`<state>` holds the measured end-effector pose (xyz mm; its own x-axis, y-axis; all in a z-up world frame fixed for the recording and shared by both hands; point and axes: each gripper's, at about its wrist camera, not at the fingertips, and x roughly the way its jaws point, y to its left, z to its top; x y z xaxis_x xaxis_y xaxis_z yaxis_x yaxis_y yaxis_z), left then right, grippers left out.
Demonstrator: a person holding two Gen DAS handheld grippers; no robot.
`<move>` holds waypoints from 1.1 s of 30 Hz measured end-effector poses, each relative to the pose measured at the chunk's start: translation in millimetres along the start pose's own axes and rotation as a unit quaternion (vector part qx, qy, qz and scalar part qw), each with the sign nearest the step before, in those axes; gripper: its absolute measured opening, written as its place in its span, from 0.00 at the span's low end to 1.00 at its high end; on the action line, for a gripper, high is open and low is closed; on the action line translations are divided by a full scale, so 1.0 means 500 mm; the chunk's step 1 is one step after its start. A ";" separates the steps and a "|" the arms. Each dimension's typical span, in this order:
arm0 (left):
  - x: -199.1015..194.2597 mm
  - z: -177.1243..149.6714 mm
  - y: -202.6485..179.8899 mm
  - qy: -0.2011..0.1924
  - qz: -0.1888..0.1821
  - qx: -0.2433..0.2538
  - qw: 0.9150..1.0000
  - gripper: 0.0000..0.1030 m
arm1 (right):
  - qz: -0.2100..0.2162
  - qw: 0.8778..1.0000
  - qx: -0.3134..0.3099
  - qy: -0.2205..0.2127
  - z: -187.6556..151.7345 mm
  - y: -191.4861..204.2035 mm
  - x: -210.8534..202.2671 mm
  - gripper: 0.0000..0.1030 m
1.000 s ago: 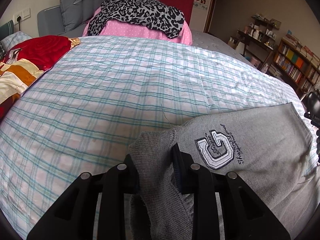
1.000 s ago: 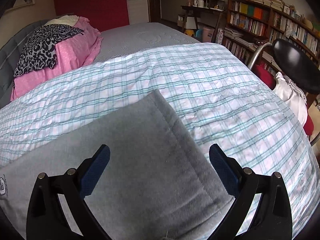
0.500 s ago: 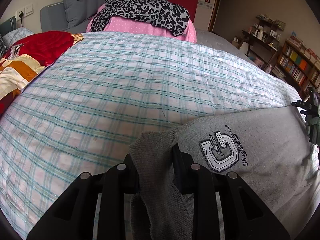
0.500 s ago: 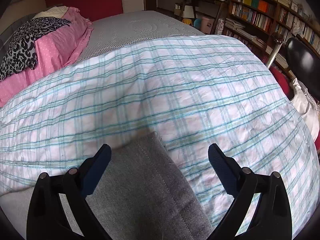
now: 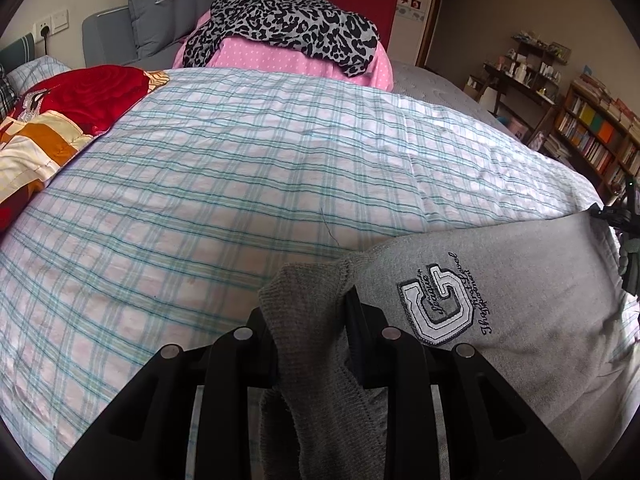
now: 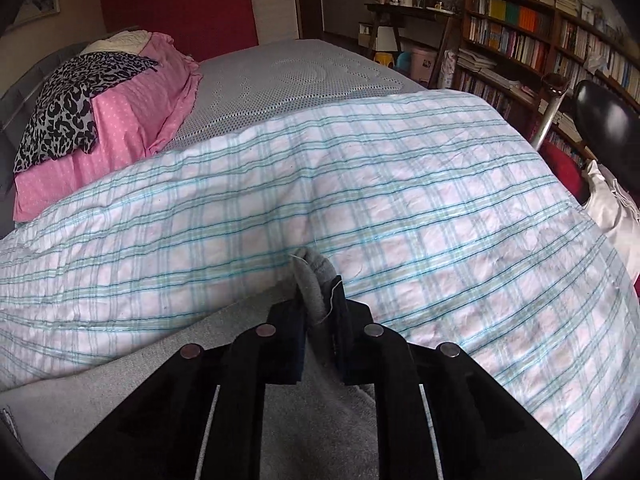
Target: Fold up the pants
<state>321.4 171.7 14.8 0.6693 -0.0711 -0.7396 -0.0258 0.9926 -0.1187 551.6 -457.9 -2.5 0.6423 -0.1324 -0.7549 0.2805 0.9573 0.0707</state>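
Note:
Grey sweatpants with a white stitched "G" patch lie on the plaid quilt at the near edge of the bed. My left gripper is shut on the ribbed grey waistband end, which bunches up between the fingers. In the right wrist view my right gripper is shut on a corner of the same pants, with the grey cloth running off to the lower left. The right gripper shows at the far right edge of the left wrist view.
A pink pillow with a leopard-print garment sits at the head of the bed. A red and orange blanket lies at left. Bookshelves and a black stool stand to the right, off the bed.
My right gripper was open over the pants, drew back to the corner and has closed on it. The left gripper has kept its hold on the waistband.

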 end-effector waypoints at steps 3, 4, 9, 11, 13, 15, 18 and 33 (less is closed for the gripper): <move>-0.019 0.003 0.000 -0.010 -0.008 -0.004 1.000 0.25 | 0.000 1.000 0.006 -0.027 0.001 -0.006 -0.067 0.11; -0.027 0.004 0.001 -0.014 -0.010 -0.006 1.000 0.25 | 0.002 0.999 0.010 -0.035 0.003 -0.011 -0.092 0.11; -0.076 0.010 -0.008 -0.037 -0.022 -0.007 0.999 0.25 | 0.014 0.997 0.025 -0.072 -0.010 -0.056 -0.219 0.11; -0.101 0.005 -0.012 -0.046 -0.027 -0.006 0.999 0.25 | 0.021 0.995 0.038 -0.090 -0.022 -0.083 -0.266 0.11; -0.129 -0.003 -0.015 -0.056 -0.032 -0.004 0.998 0.25 | 0.027 0.993 0.052 -0.103 -0.036 -0.111 -0.311 0.11; -0.160 -0.012 -0.010 -0.066 -0.041 -0.007 0.997 0.25 | 0.030 0.991 0.063 -0.112 -0.055 -0.135 -0.348 0.11; -0.208 -0.029 -0.006 -0.078 -0.058 -0.007 0.995 0.25 | 0.038 0.989 0.076 -0.124 -0.086 -0.169 -0.405 0.11; -0.419 -0.199 -0.038 -0.132 -0.098 0.089 0.982 0.25 | 0.073 0.975 0.140 -0.159 -0.339 -0.335 -0.601 0.11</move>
<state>107.9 157.7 106.2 0.8186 -0.2582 -0.5130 0.2372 0.9655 -0.1074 190.9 -535.0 102.0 0.8659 -0.1153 -0.4868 0.3241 0.8705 0.3704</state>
